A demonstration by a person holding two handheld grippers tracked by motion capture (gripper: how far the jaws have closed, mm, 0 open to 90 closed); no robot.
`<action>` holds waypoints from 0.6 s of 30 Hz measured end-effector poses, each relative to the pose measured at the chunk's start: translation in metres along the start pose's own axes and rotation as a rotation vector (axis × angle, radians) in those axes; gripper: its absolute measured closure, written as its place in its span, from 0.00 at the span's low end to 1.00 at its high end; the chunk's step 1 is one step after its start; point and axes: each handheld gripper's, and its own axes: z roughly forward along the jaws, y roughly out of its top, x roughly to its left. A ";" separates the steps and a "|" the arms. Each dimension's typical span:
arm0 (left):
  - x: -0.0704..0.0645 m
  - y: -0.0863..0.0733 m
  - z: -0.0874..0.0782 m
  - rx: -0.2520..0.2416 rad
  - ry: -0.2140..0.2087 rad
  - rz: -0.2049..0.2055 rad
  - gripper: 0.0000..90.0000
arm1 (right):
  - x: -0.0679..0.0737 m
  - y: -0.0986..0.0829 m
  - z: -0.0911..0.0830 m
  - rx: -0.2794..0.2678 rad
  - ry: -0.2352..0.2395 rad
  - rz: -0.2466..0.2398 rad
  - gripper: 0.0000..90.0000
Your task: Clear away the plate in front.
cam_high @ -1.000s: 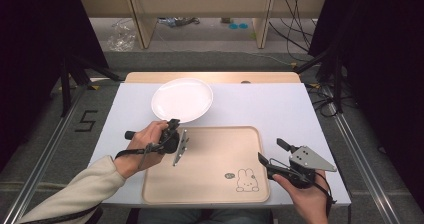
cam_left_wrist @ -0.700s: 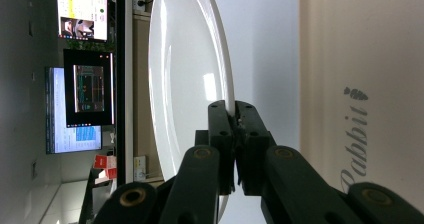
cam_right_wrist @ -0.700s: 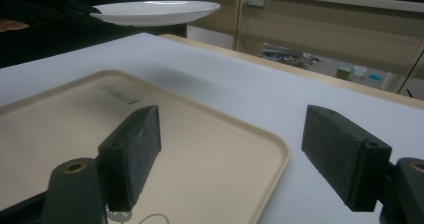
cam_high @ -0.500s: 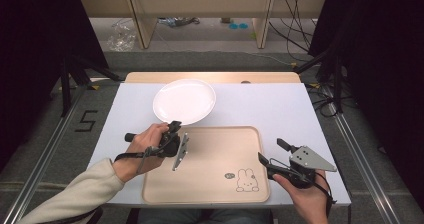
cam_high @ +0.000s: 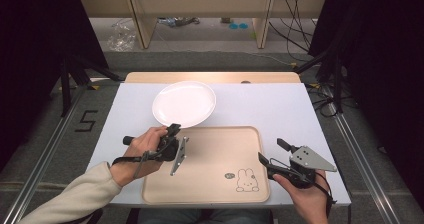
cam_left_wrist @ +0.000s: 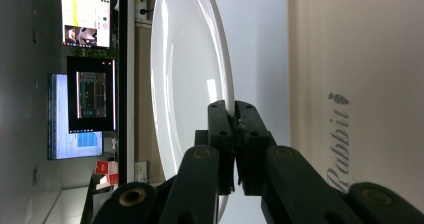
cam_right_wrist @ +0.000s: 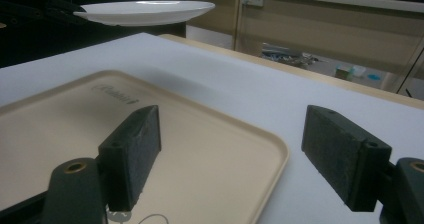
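Looking down from the high view, the left tool (cam_high: 172, 134) pinches the near rim of the round white ceramic plate (cam_high: 184, 103), which sits beyond the beige plastic tray (cam_high: 210, 184) on the white table (cam_high: 260, 109). The left gripper view shows jaws clamped on that rim, probably to carry it. The right gripper view shows the right tool (cam_right_wrist: 232, 154) wide open, empty, above the tray's bare corner.

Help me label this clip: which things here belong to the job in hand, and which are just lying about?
In the job:
- white plate, lifted off the table, rim pinched by the left tongs
- beige tray, just beside it
- right tongs, open by the tray's edge

Lying about:
- clutter on the floor beyond the table
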 end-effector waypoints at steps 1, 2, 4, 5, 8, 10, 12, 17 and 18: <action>0.000 0.000 -0.001 0.001 0.000 0.000 0.97 | 0.000 0.000 0.001 -0.005 0.006 0.003 0.27; -0.001 0.000 -0.001 0.000 -0.002 0.001 0.97 | 0.000 0.000 0.000 0.001 -0.001 -0.003 0.27; -0.001 0.000 -0.002 -0.002 -0.001 0.004 0.97 | 0.000 0.000 0.000 0.000 -0.002 -0.001 0.27; -0.002 0.000 -0.003 -0.004 -0.002 -0.001 0.97 | 0.000 0.000 0.000 0.001 -0.002 -0.001 0.27; -0.002 0.001 -0.006 -0.005 -0.001 0.006 0.97 | 0.000 0.000 0.000 -0.001 0.003 0.003 0.27; -0.003 0.001 -0.007 -0.009 -0.003 0.001 0.97 | 0.000 0.000 0.000 0.001 0.000 -0.001 0.27; -0.003 0.002 -0.009 -0.009 -0.003 0.007 0.97 | 0.000 0.000 0.000 0.001 -0.001 0.001 0.27; -0.004 0.005 -0.013 -0.025 0.001 0.007 0.97 | 0.000 0.000 0.000 -0.001 0.003 0.005 0.27; -0.004 0.005 -0.013 -0.030 0.001 0.002 0.97 | 0.000 0.000 0.000 0.010 0.001 0.000 0.27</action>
